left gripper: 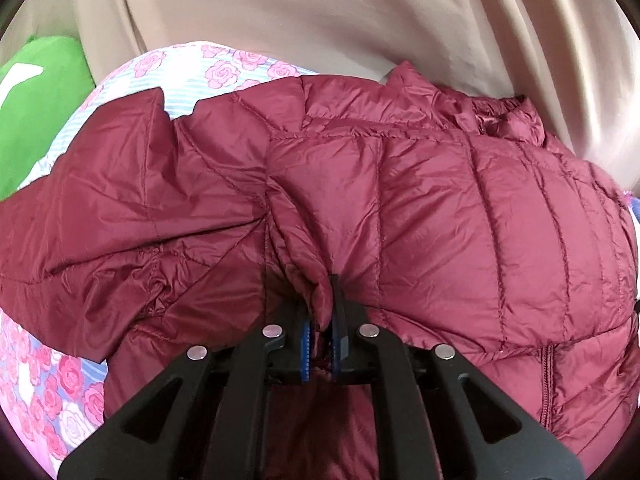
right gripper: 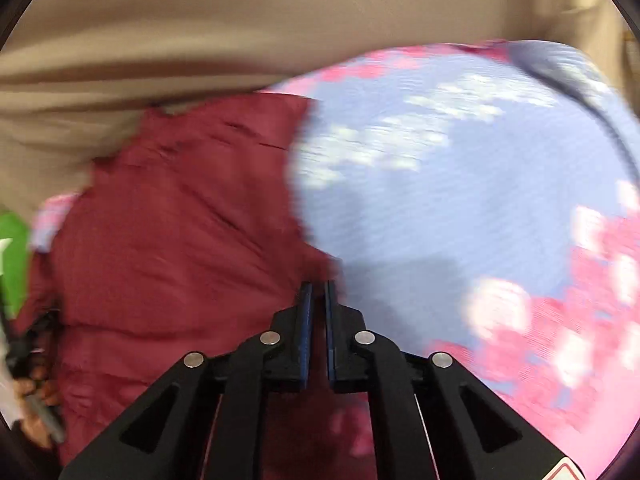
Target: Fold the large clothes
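Two tools working: my left tool (left gripper: pixel 320 312) pinches jacket (left gripper: pixel 440 208) fold for lifting; my right tool (right gripper: pixel 318 300) nearly closed, grip on jacket unclear, over floral bed sheet (right gripper: pixel 460 200).

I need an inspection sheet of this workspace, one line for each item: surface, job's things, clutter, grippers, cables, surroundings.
Surface: floral bedsheet, pink roses on pale blue stripes.
Job's things: maroon puffer jacket spread on the sheet, partly bunched, one sleeve lying to the left.
Clutter: green cushion at the sheet's left edge.
Grippers: left gripper shut on a fold of the jacket; right gripper with jaws nearly closed, a narrow gap between them, over the jacket's edge; the blurred right wrist view does not show whether it holds fabric.
Cables: nothing seen.
Surroundings: beige curtain behind the bed.
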